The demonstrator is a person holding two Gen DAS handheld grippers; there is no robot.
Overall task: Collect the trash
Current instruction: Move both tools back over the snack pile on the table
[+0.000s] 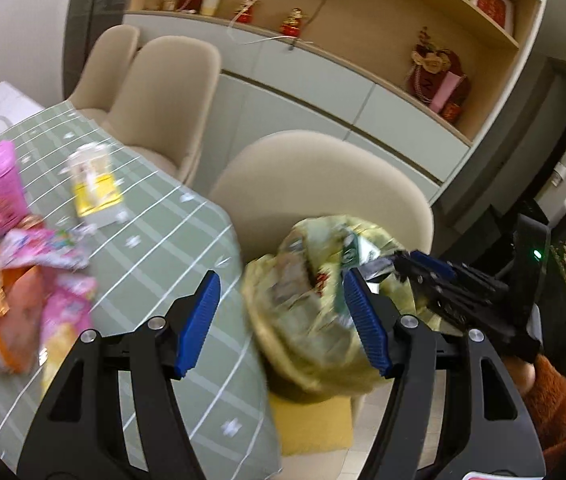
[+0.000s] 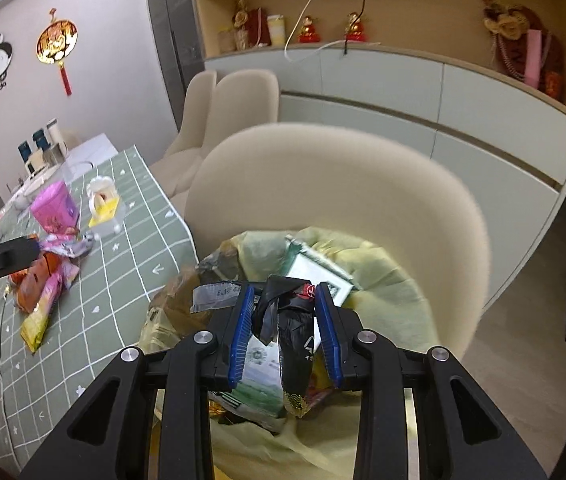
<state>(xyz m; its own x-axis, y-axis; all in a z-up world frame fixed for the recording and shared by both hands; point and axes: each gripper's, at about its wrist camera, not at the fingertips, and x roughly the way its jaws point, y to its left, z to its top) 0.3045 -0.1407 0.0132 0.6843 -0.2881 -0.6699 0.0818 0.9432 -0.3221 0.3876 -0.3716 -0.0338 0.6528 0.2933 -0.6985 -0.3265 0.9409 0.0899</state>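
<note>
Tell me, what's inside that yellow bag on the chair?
The yellow bag holds wrappers: a white printed packet and a brownish wrapper. The right gripper holds a black wrapper over it. Anything deeper is covered.

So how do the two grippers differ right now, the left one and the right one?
The left gripper is open and holds nothing; the right gripper is shut on a black wrapper. The left gripper sits by the table edge; the right gripper is over the yellow trash bag. Both have blue pads on black fingers.
</note>
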